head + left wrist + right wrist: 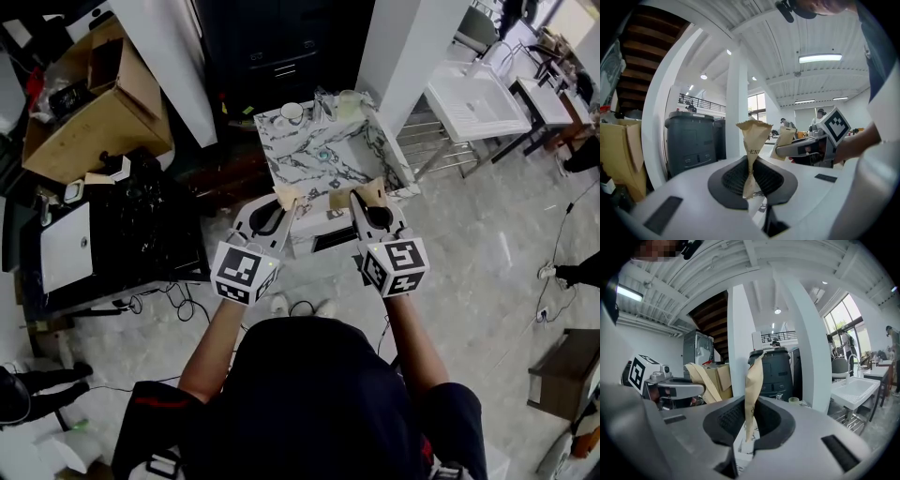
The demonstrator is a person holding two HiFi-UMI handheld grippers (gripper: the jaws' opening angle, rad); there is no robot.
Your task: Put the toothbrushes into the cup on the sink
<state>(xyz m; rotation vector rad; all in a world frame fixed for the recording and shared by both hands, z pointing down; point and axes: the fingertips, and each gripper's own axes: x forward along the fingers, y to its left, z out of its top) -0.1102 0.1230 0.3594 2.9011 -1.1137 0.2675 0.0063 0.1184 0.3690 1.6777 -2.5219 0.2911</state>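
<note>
Nearest, the left gripper (pixel 751 178) is clamped on a tan paper packet (pixel 753 140), which is pinched upright between its nearly closed jaws. Beside it, the right gripper (pixel 749 420) is closed on a second paper packet (pixel 753 380). What the packets contain cannot be made out. Both are held at the near rim of the marbled sink (pixel 356 159). A white cup (pixel 292 112) is set on the sink's far rim, well apart from the packets. A cardboard box (pixel 94 103) is seen beyond, at the left.
</note>
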